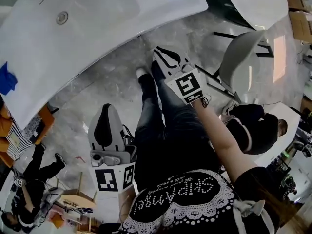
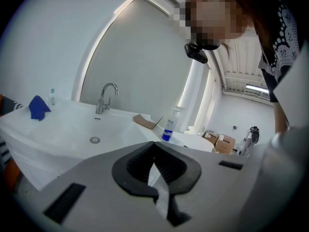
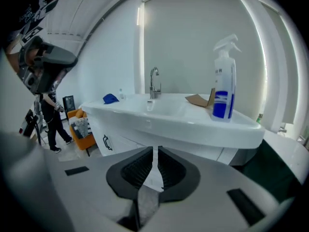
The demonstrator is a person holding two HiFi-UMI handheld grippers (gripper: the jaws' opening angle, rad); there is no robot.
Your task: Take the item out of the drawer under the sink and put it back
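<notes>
Two closed hand-held grippers, left (image 2: 154,146) and right (image 3: 155,151), face the white sink (image 3: 203,129).

Drawer (image 3: 119,142): white front, shut, under the rim of your sink (image 3: 203,129), left of centre
Handle (image 3: 106,142): dark, upright

Sink (image 3: 183,124): white. Cloth (image 2: 38,107): blue. Spray bottle (image 3: 224,88): white, blue label. Cardboard (image 3: 199,99): brown. Chair (image 3: 82,140): orange. Floor (image 1: 107,77): grey, marbled.
</notes>
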